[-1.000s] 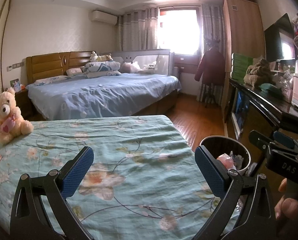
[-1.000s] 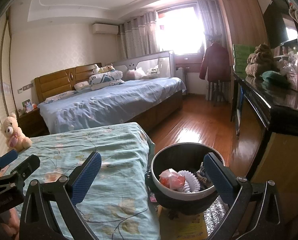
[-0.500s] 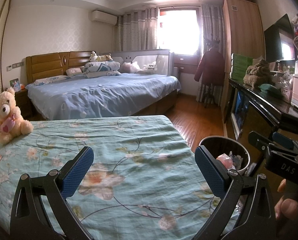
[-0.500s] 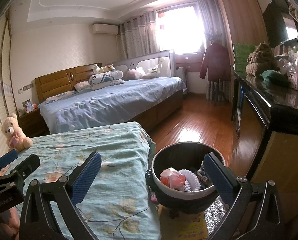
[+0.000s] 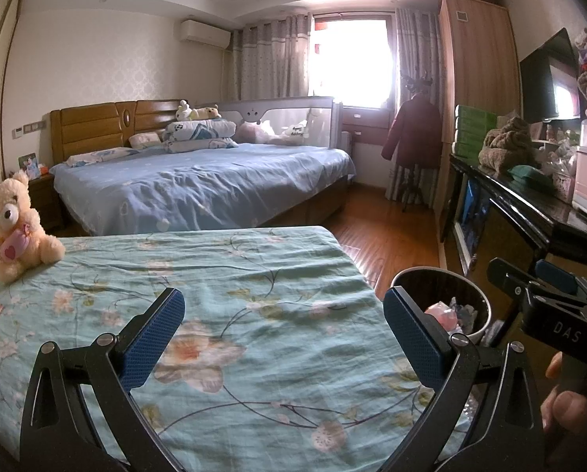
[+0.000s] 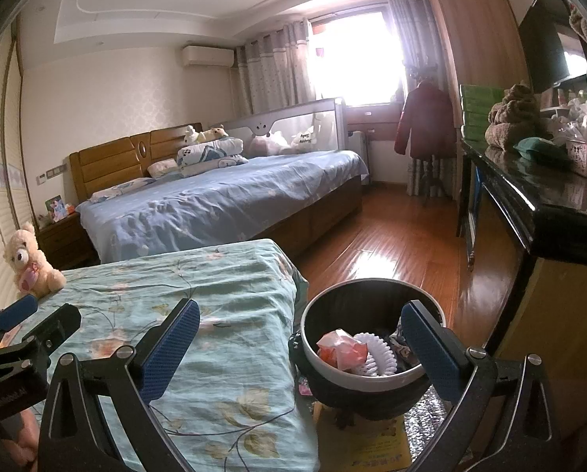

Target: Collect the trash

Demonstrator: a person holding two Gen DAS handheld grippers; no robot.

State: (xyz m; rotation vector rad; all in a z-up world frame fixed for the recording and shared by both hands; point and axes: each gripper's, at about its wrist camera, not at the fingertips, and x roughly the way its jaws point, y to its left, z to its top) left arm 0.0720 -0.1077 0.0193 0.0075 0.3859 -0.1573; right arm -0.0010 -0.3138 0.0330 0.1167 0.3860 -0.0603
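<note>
A round black trash bin [image 6: 325, 358] with a white rim stands on the floor beside the near bed's right edge. Inside lie a crumpled pink wrapper [image 6: 338, 348] and a white ribbed paper cup liner [image 6: 376, 356]. My right gripper [image 6: 299, 338] hangs open over the gap between bed and bin, nothing between its blue pads. My left gripper [image 5: 283, 334] is open above the floral teal bedspread [image 5: 230, 287], also empty. The bin [image 5: 470, 291] shows at the right of the left wrist view, with the other gripper's body [image 5: 549, 310] just past it.
A cream teddy bear [image 5: 14, 224] sits at the bedspread's far left corner. A larger blue bed [image 5: 199, 185] lies beyond. A dark cluttered cabinet [image 6: 549, 212] runs along the right wall. Wooden floor [image 6: 392, 244] stretches between bed and cabinet. Paper and bubble wrap [image 6: 372, 440] lie under the bin.
</note>
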